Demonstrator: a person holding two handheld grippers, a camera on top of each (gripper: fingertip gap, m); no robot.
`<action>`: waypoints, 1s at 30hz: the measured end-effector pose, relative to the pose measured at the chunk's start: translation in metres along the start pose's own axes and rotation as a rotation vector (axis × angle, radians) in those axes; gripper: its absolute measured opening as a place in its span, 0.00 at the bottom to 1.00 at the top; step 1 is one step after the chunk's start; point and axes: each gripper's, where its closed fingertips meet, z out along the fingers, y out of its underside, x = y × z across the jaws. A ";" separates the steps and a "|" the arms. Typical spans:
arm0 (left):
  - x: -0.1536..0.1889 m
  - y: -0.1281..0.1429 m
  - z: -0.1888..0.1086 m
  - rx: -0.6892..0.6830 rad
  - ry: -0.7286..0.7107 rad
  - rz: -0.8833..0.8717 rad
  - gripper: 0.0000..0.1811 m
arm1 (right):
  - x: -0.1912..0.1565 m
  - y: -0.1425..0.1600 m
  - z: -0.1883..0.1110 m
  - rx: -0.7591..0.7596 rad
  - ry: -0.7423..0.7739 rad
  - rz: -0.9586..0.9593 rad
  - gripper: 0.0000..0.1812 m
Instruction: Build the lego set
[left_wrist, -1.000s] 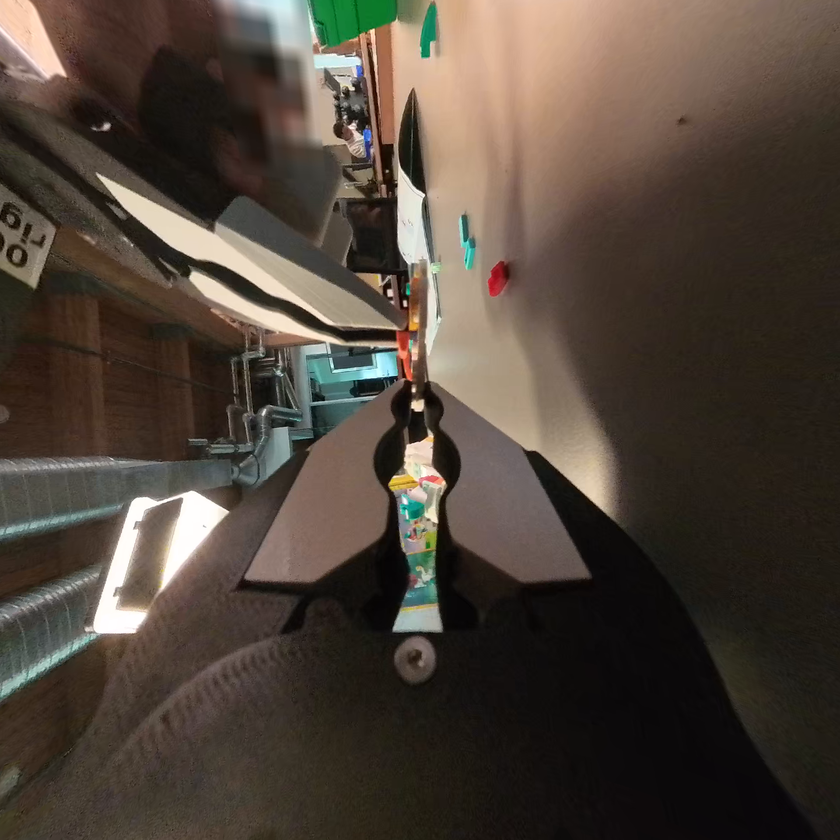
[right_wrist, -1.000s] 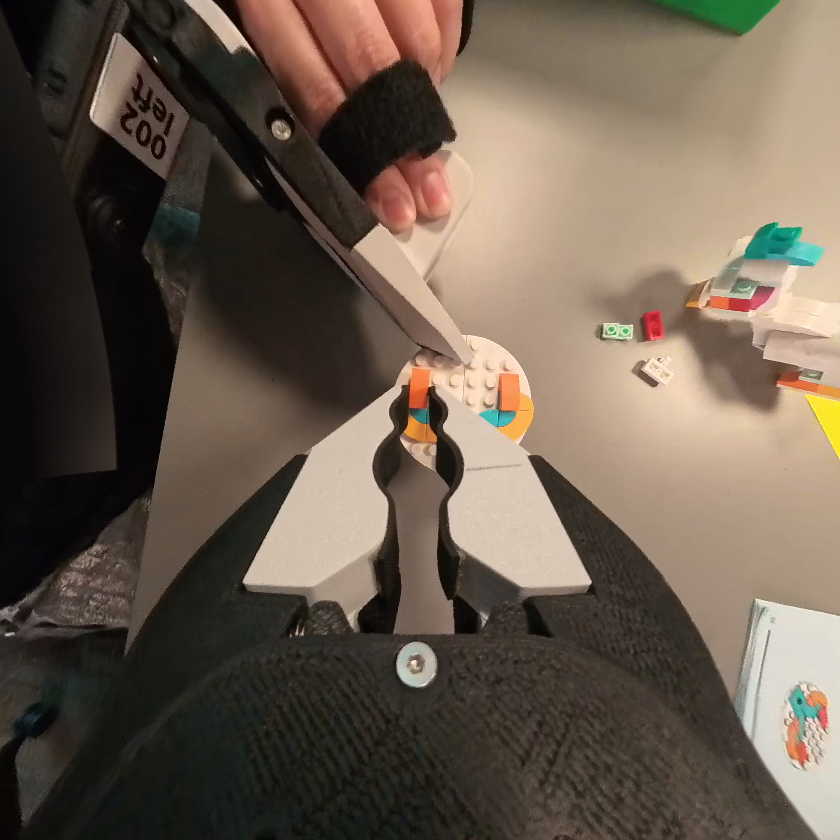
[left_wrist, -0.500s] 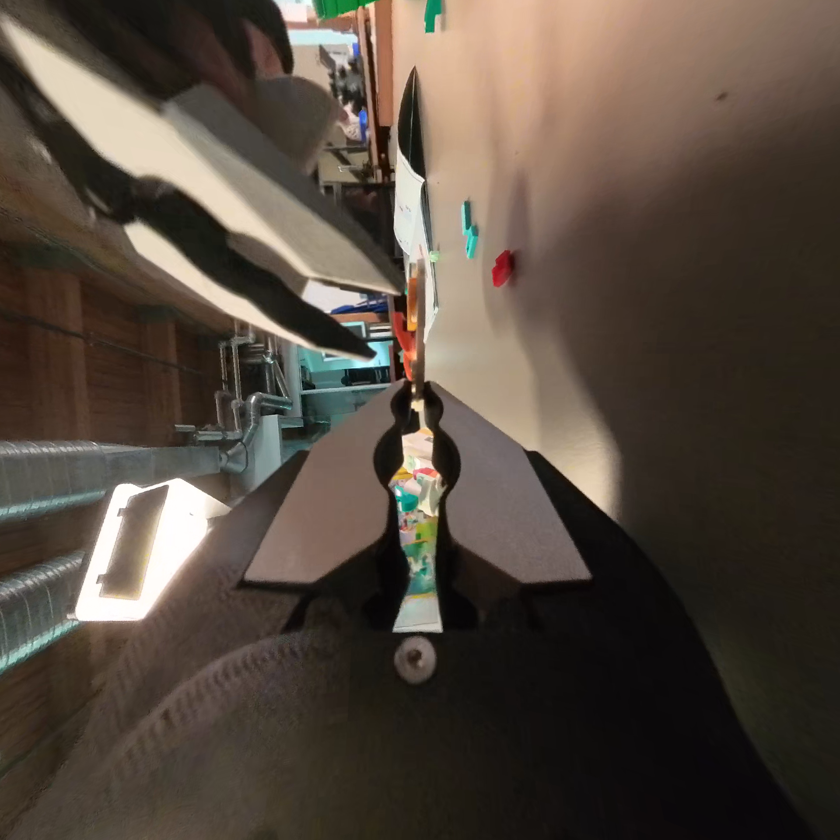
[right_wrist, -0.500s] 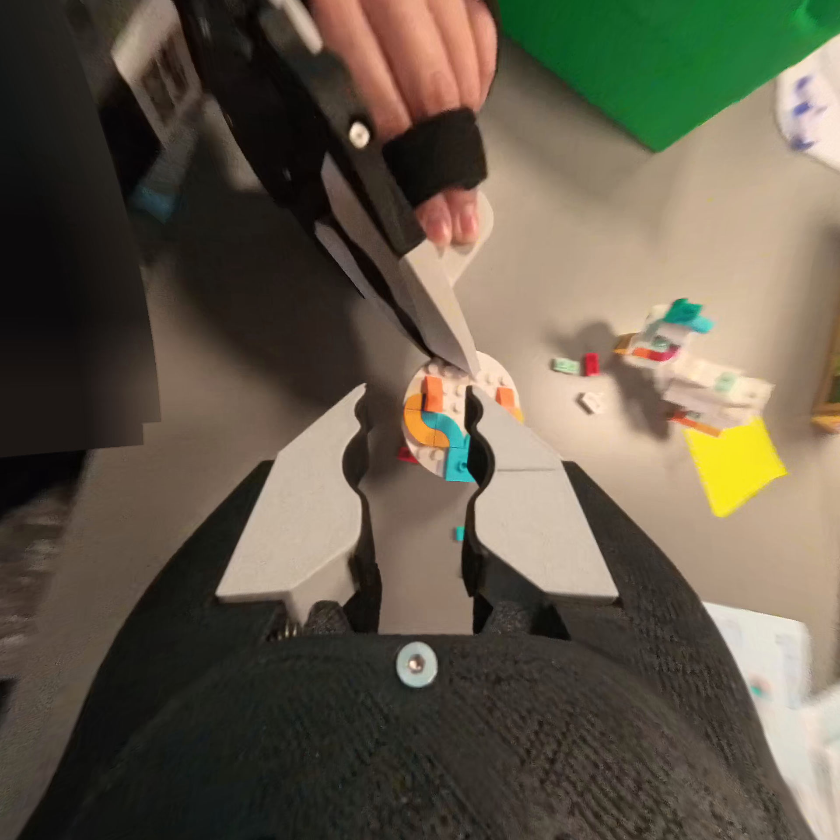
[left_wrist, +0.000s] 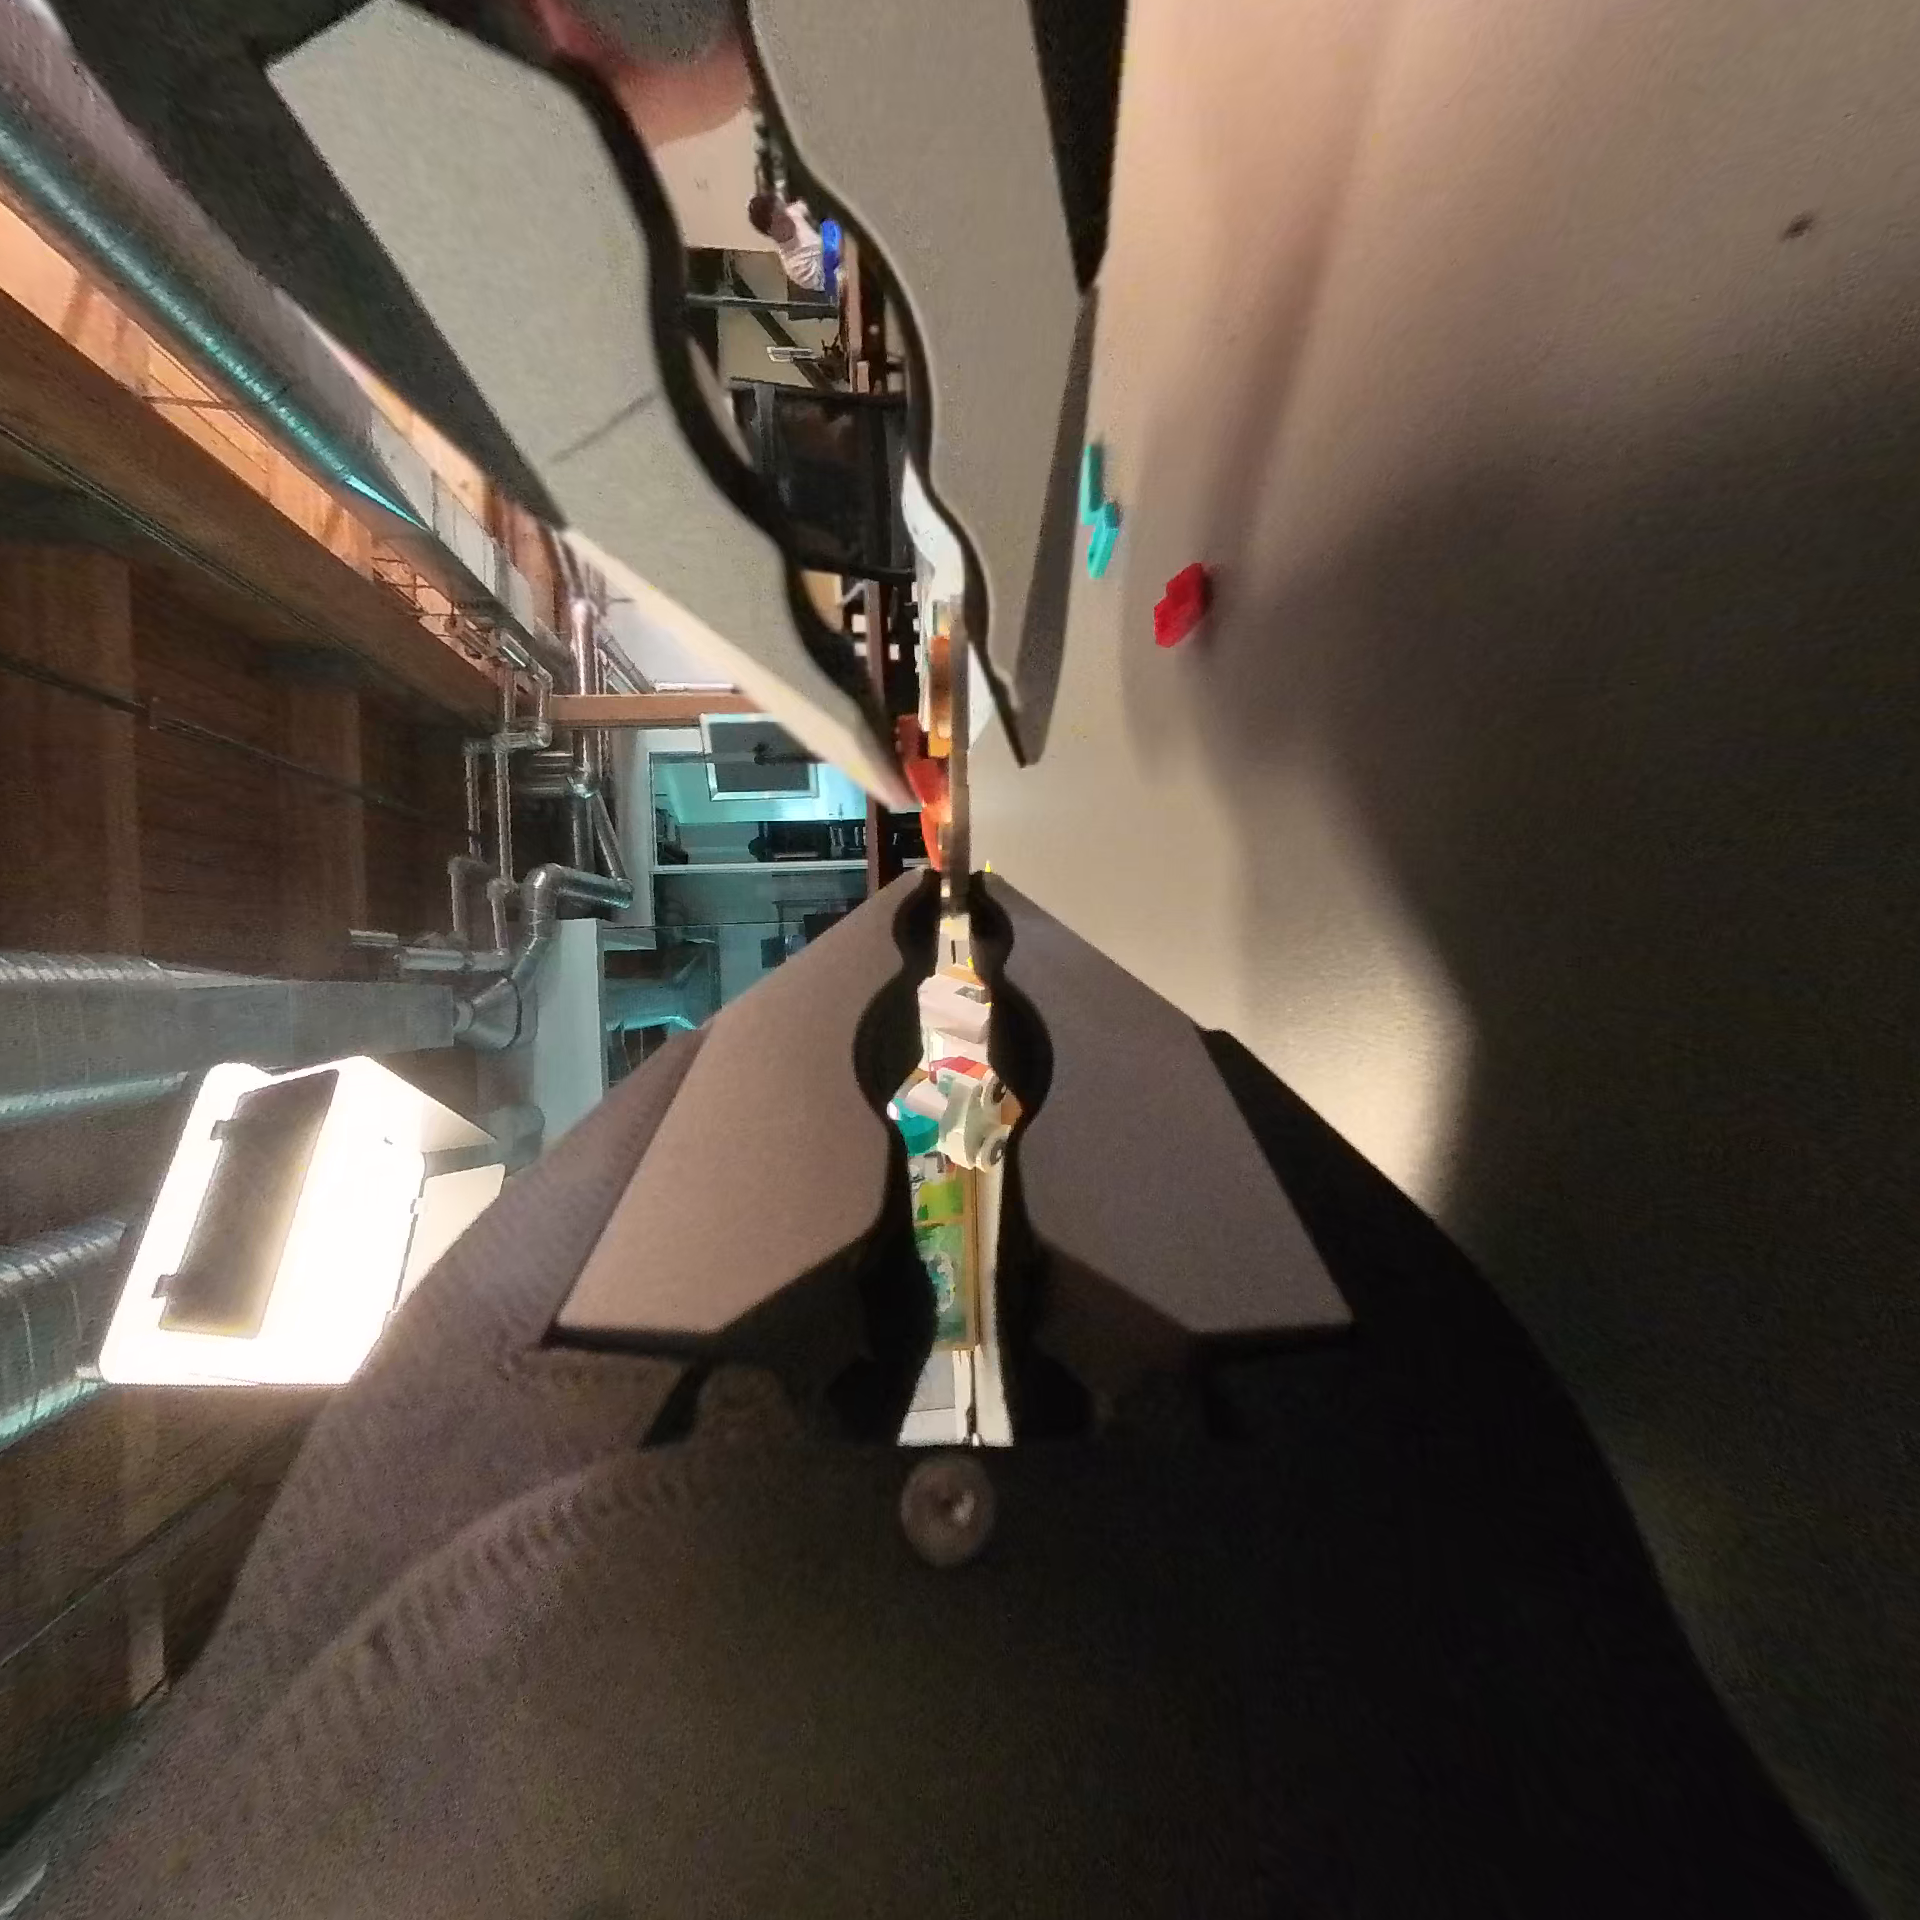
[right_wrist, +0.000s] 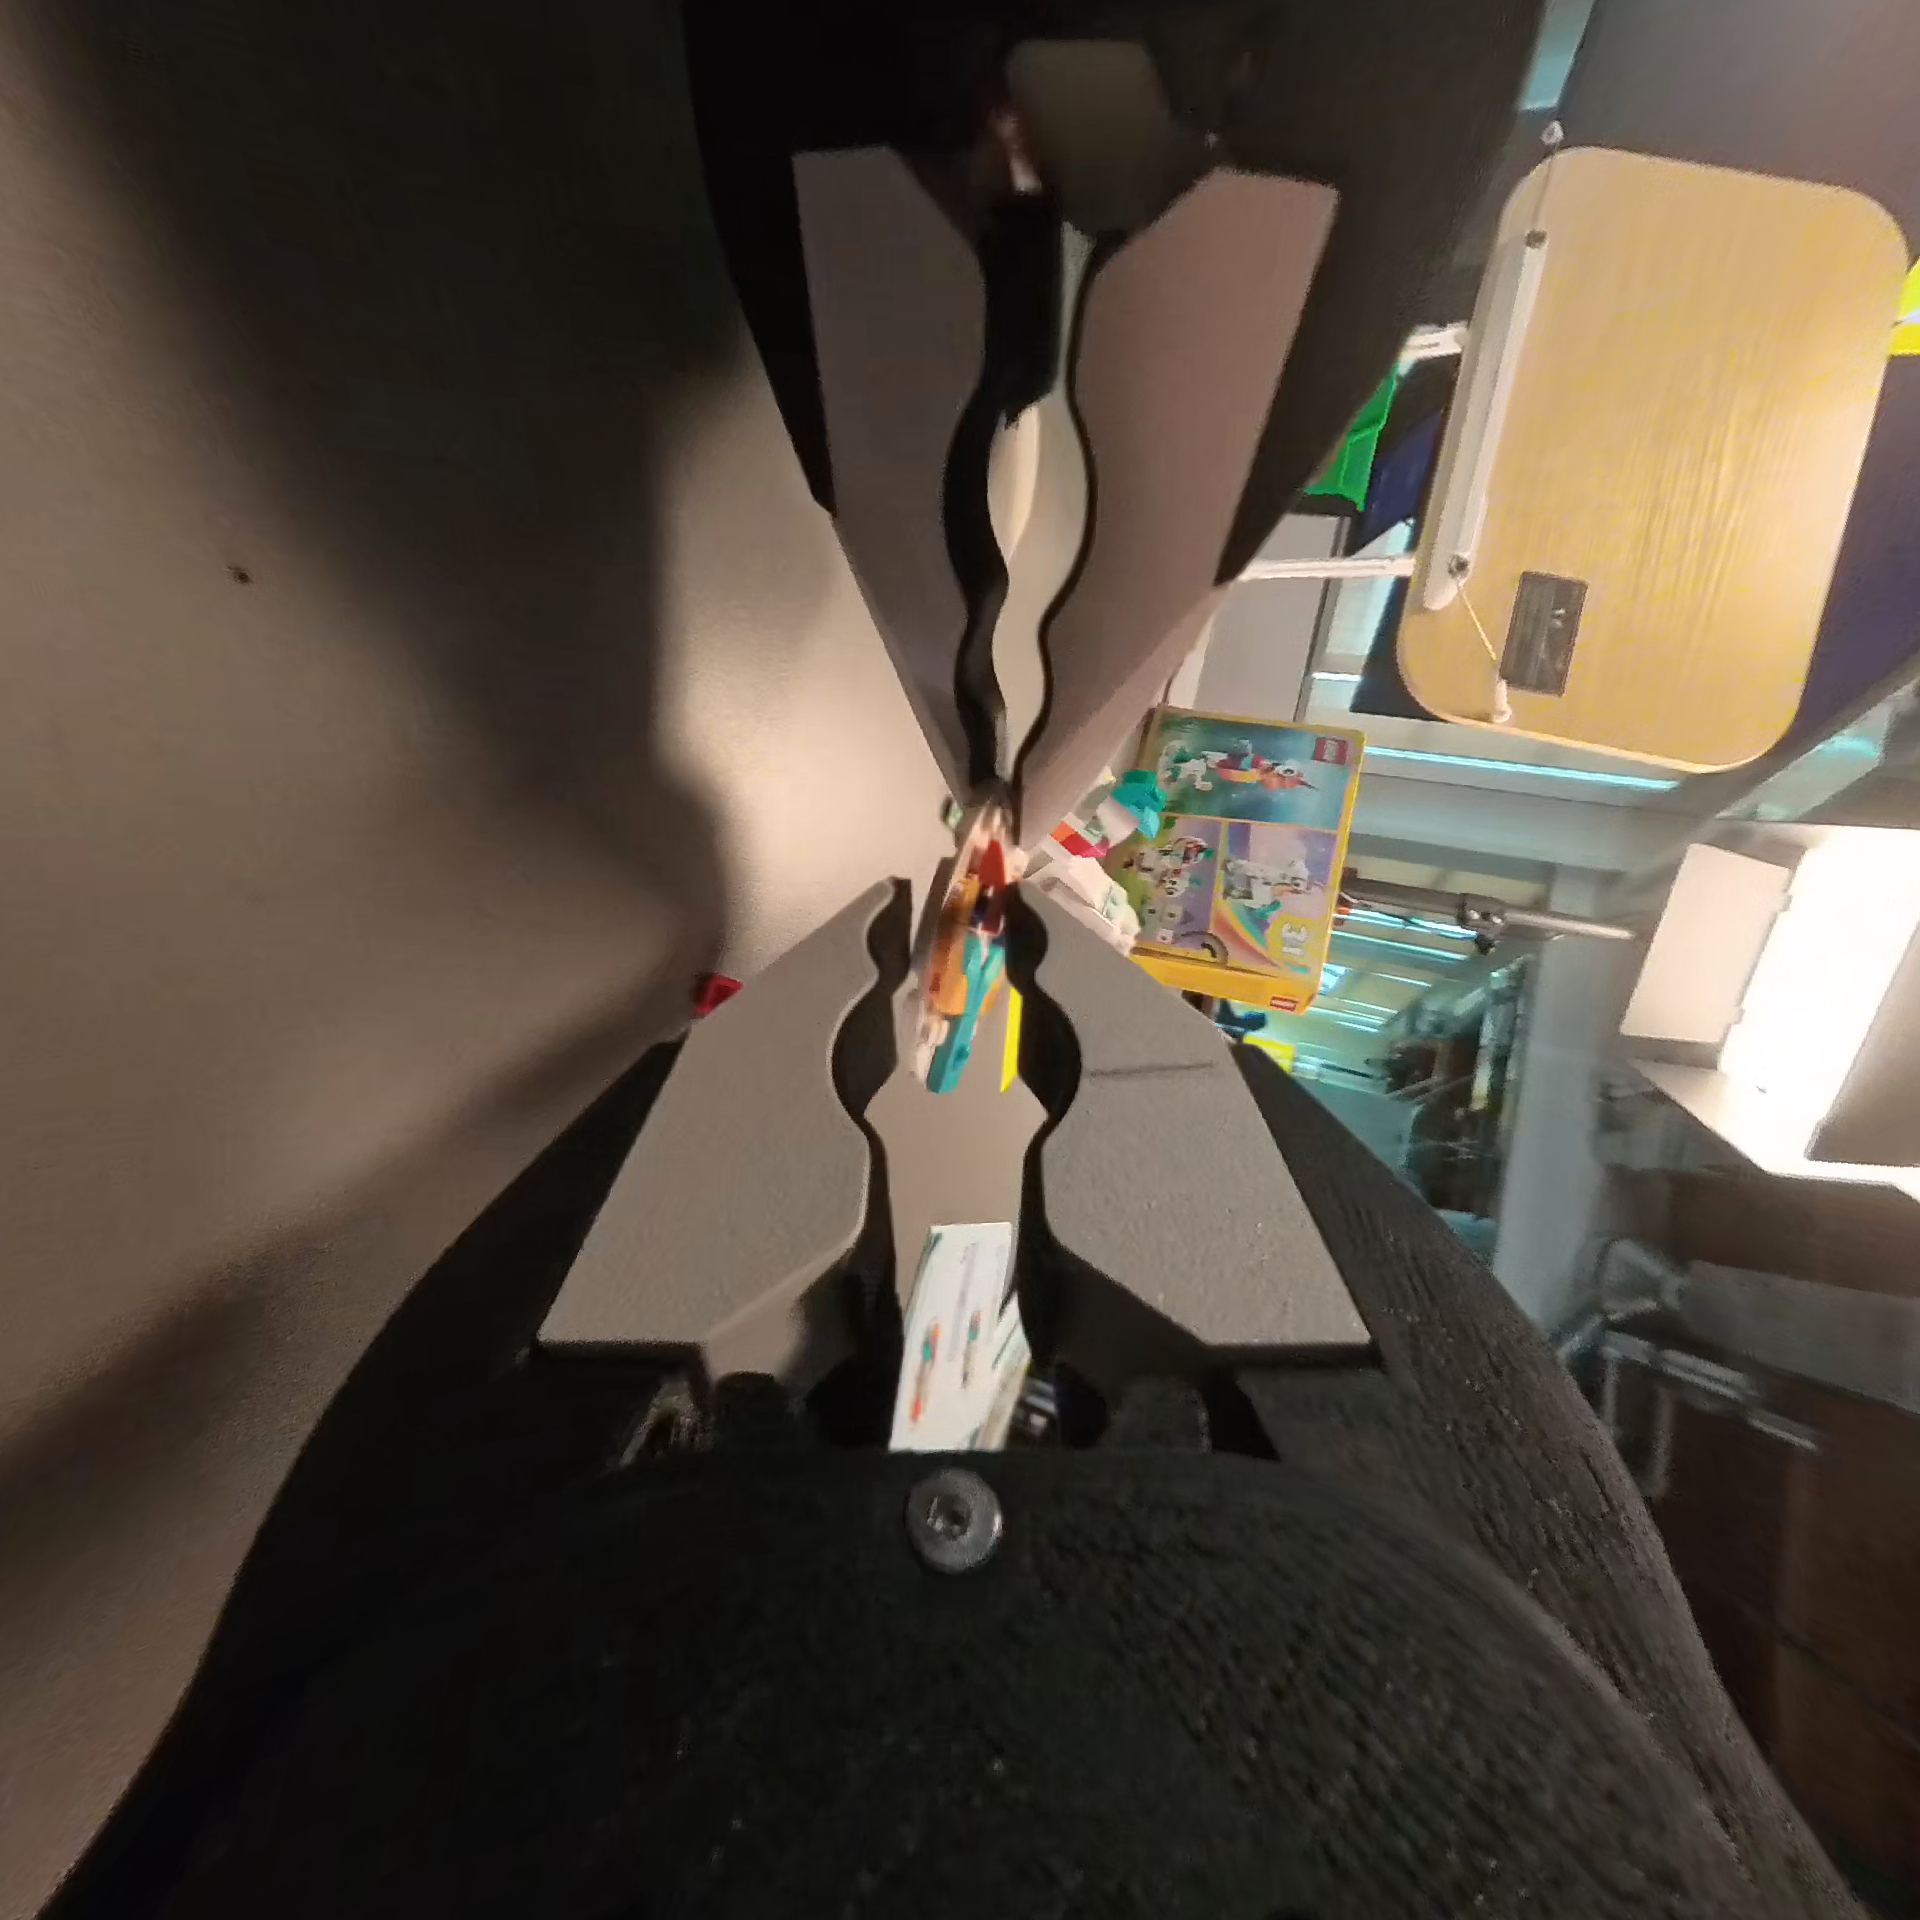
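Round white studded plate carries orange and teal curved tiles and an orange brick. It stands on edge, off the bench, seen edge-on in both views. Loose red brick and teal pieces lie on the bench, apart.

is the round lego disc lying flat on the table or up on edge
Up on edge: the round disc shows edge-on, lifted off the table, its rim pinched by the left claw.
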 end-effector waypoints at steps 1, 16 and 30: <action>0.000 0.000 0.000 0.000 0.004 -0.004 0.02 | 0.000 0.000 0.000 -0.006 0.006 -0.015 0.09; 0.010 0.001 0.000 -0.011 0.065 -0.015 0.03 | 0.002 0.004 0.004 -0.047 0.033 -0.133 0.05; 0.000 -0.003 -0.004 0.048 0.028 -0.092 0.02 | 0.010 0.027 -0.005 0.034 0.152 0.121 0.18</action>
